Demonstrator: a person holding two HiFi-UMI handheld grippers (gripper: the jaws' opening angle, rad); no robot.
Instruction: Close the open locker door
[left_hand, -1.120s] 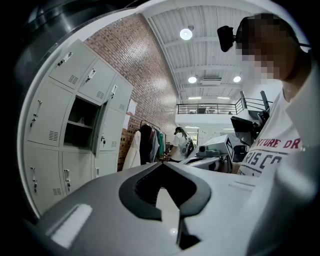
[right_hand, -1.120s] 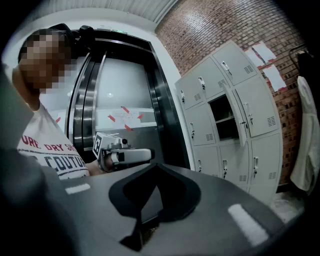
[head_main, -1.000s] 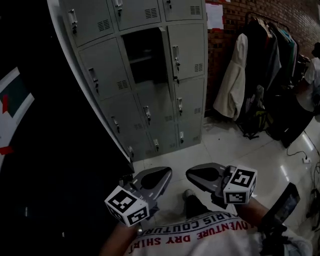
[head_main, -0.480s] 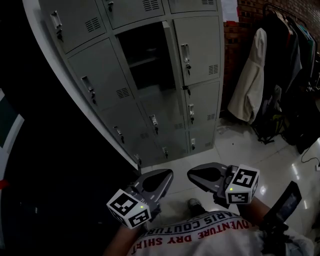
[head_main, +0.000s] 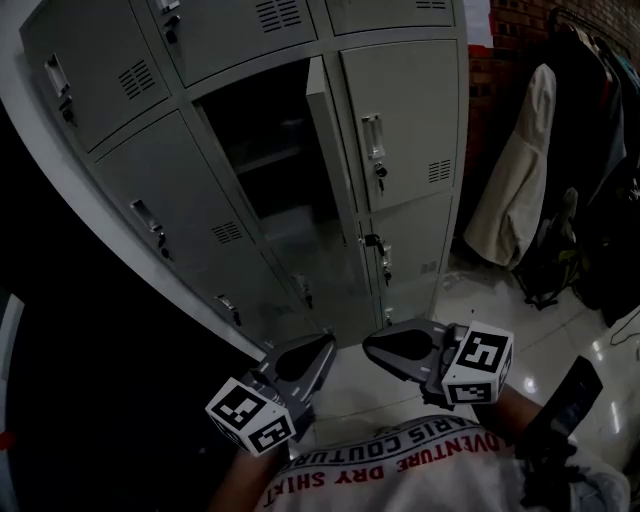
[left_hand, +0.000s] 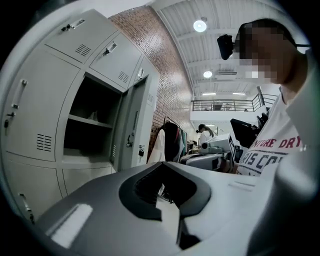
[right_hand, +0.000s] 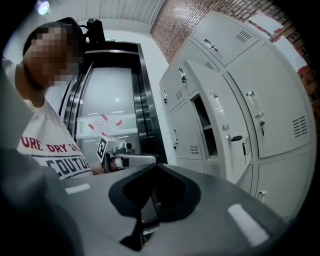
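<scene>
Both pairs of jaws are pressed together at their tips with nothing between them. The left gripper view shows this for the left gripper (left_hand: 164, 165); the right gripper view shows the same for the right gripper (right_hand: 157, 166). From the head view the left gripper (head_main: 320, 347) and right gripper (head_main: 372, 346) sit side by side, low in front of the person's printed shirt (head_main: 400, 465), tips pointed at the lockers and touching neither them nor each other.

The locker door (head_main: 330, 170) stands well ahead of both grippers, swung out so that the head view sees it almost edge-on, beside the dark open compartment (head_main: 265, 150) in the middle column of the grey lockers (head_main: 170, 190).

The left gripper view shows the door (left_hand: 131, 125) from its inner side, and a shelf (left_hand: 90, 120) across the compartment, which the head view barely resolves. It also takes in hanging coats (left_hand: 167, 142) and a brick wall (left_hand: 150, 45).

The right gripper view shows the door's outer face (right_hand: 220, 125) with its handle and a dark latch. Only this view takes in the dark lift doors (right_hand: 145, 115) beyond the lockers, and the left gripper's marker cube (right_hand: 102, 147).

The head view alone shows the glossy floor (head_main: 480, 300) and the coats (head_main: 520, 170) to the right of the lockers.
</scene>
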